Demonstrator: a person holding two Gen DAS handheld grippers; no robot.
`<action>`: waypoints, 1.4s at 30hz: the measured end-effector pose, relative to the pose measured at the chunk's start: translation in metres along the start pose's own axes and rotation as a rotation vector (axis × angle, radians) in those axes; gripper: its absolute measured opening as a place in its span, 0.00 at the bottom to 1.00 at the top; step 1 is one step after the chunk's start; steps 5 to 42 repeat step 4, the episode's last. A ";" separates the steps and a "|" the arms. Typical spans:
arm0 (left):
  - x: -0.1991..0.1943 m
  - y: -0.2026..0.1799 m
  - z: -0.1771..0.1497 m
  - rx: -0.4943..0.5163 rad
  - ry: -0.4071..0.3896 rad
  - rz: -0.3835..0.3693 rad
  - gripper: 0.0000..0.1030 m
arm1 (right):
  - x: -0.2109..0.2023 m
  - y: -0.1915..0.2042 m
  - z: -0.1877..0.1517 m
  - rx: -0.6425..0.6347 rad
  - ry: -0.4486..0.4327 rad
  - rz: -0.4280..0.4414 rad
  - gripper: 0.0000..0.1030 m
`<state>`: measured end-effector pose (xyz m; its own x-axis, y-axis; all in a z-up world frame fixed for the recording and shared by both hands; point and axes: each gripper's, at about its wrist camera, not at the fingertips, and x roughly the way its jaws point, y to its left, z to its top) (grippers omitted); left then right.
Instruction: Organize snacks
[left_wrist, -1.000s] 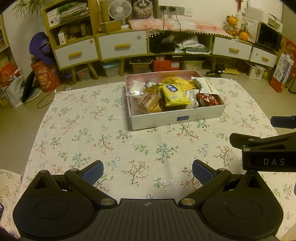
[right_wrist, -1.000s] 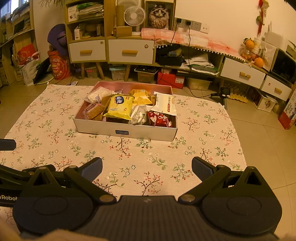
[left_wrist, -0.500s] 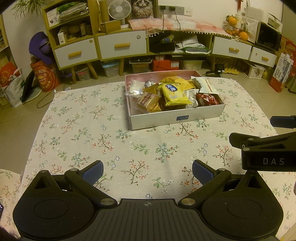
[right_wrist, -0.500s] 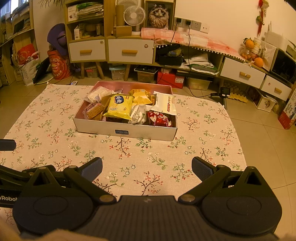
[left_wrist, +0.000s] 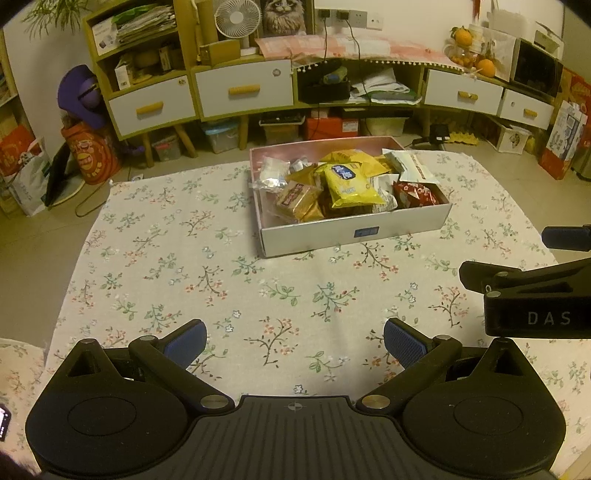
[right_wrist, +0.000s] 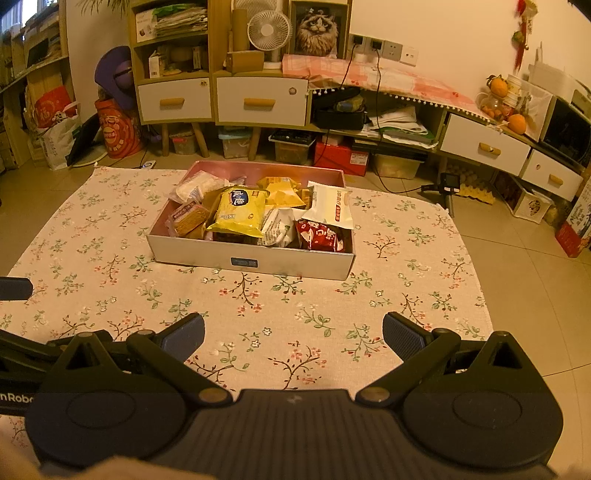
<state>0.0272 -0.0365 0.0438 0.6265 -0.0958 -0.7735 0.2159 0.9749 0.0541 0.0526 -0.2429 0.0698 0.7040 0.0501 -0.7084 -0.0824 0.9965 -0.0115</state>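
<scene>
Right wrist view: white cardboard snack box (right_wrist: 255, 258) lies straight ahead, long side crosswise, well apart from both released grippers; neither clearly nearer.

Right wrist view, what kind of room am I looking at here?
Most likely a home living room: a low wooden cabinet with drawers along the wall, a desk fan and cat picture on top, and a snack box on a floral cloth.

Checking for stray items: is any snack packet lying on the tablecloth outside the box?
No, every packet, including the yellow bag, sits inside the box; the tablecloth around it holds none.
</scene>
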 end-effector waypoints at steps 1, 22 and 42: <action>0.000 0.000 0.000 0.002 -0.001 0.001 1.00 | 0.000 0.000 -0.001 -0.001 0.000 0.000 1.00; 0.002 -0.001 0.000 0.010 0.000 -0.008 1.00 | 0.002 0.000 -0.003 -0.001 0.001 -0.001 1.00; 0.002 -0.001 0.000 0.010 0.000 -0.008 1.00 | 0.002 0.000 -0.003 -0.001 0.001 -0.001 1.00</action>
